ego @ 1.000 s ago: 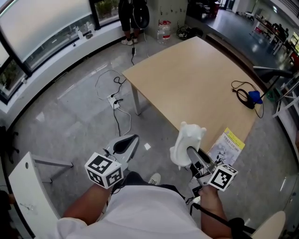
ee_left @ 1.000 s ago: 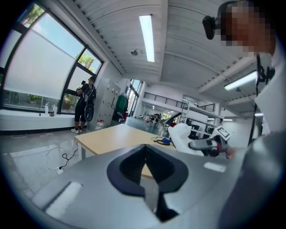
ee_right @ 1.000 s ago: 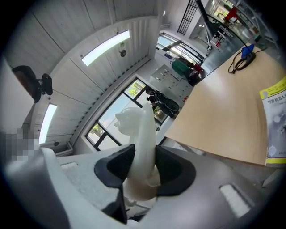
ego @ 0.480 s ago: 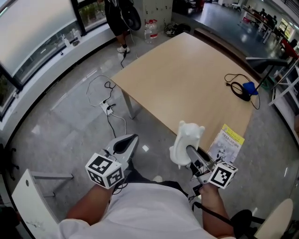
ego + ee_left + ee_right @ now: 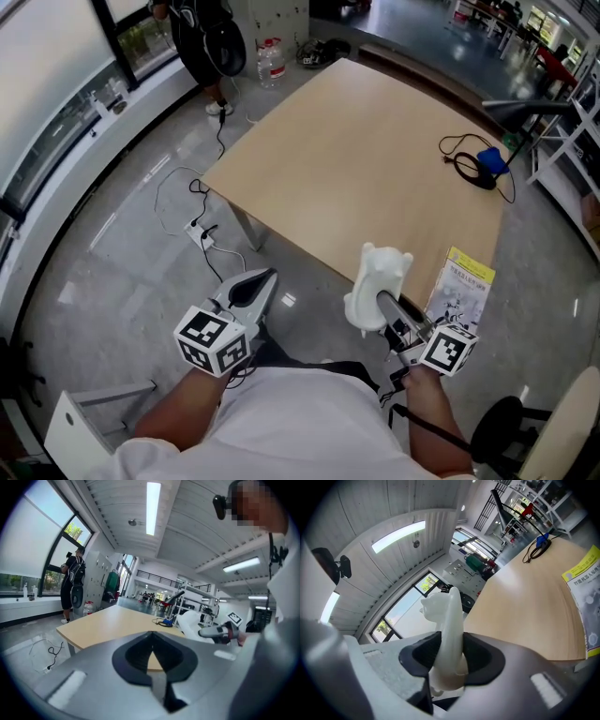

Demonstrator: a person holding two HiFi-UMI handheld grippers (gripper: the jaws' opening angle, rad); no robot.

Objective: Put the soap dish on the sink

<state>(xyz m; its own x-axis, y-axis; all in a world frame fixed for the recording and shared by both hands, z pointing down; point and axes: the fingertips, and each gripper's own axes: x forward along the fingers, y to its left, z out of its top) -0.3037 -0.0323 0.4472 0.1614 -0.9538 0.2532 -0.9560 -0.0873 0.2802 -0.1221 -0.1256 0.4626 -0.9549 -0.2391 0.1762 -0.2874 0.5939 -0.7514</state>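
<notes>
Head view: the person looks steeply down over both tools. Against a second ago, the floor point(image 5: 122, 244) and the counter point(image 5: 356, 159) have slid toward the picture's left, while both tools keep their places in it.
Left tool point(image 5: 265, 278): over the grey floor, just off the counter's left edge. Its jaws are together at the tips, with nothing between them.
Soap dish point(image 5: 377, 279): white and standing on edge over the counter's near edge. It is in the same grip as before.
Right tool point(image 5: 382, 302): clamped on the lower part of the soap dish, one jaw on each face.
Booklet point(image 5: 461, 289): yellow-topped, lying on the counter just right of the dish.
Sink: not visible in any view.
Meaning: the person seems to be turning or walking with the dish, so this is likely the carry stage. Placing has not begun.
</notes>
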